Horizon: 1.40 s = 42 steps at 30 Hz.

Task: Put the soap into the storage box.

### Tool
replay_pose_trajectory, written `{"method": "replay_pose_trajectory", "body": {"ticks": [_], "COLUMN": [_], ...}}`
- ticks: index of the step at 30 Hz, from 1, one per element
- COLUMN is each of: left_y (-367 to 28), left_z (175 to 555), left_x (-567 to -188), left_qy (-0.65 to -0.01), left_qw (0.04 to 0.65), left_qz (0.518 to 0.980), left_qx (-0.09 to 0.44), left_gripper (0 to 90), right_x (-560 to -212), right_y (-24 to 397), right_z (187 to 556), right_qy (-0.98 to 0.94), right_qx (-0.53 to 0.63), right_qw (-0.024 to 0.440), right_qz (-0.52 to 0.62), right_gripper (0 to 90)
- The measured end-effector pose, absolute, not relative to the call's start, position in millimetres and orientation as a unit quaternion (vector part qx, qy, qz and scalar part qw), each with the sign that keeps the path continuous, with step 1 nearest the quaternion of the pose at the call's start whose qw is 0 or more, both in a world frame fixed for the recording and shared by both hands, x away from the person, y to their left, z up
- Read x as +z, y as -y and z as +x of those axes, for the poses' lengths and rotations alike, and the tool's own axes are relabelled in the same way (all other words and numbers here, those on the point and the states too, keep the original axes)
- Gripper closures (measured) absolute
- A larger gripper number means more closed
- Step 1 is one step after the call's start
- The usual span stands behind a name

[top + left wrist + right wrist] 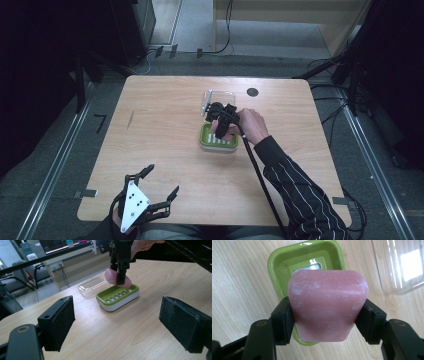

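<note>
Plainly pink, scuffed soap bar (328,305)

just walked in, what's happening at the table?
A person is working with two handheld grippers. The right gripper is shut on a pink soap bar and holds it just above the green soap dish, tilted, not yet laid in. The dish's clear lid lies on the table just beyond it. The left gripper is open and idle near the front edge, holding nothing.
</note>
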State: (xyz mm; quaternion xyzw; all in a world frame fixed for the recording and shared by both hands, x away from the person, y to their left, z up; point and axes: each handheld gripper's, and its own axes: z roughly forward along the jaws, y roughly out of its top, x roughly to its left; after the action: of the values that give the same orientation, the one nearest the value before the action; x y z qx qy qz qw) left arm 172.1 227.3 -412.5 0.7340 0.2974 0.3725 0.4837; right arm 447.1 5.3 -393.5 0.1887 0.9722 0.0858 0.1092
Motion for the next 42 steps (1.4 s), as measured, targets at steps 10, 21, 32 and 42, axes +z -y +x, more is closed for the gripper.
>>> {"method": "replay_pose_trajectory", "body": {"ticks": [10, 21, 32, 42], "left_y": [-229.3, -234.3, -236.2, -236.0], "left_z": [170.3, 164.6, 162.3, 162.3], "left_x": [-412.5, -412.4, -412.3, -412.3], "left_qy": [-0.299, -0.309, -0.313, -0.312], "left_qw": [0.482, 0.477, 0.476, 0.475], "left_qz": [0.733, 0.729, 0.727, 0.728], "left_qx": [0.376, 0.381, 0.384, 0.384], "left_gripper": [13.6, 13.6, 13.6, 13.6], "right_x": [-400.5, -406.4, -412.6, -416.2], "right_y": [-7.2, -14.8, -18.0, -18.6], "right_z": [452.2, 456.4, 460.0, 461.0], "right_qy": [-0.975, -0.979, -0.982, -0.983], "right_qx": [0.077, 0.061, 0.05, 0.044], "right_qw": [0.105, 0.095, 0.088, 0.084], "right_qz": [0.179, 0.169, 0.158, 0.156], "right_gripper": [39.0, 39.0, 39.0, 39.0]}}
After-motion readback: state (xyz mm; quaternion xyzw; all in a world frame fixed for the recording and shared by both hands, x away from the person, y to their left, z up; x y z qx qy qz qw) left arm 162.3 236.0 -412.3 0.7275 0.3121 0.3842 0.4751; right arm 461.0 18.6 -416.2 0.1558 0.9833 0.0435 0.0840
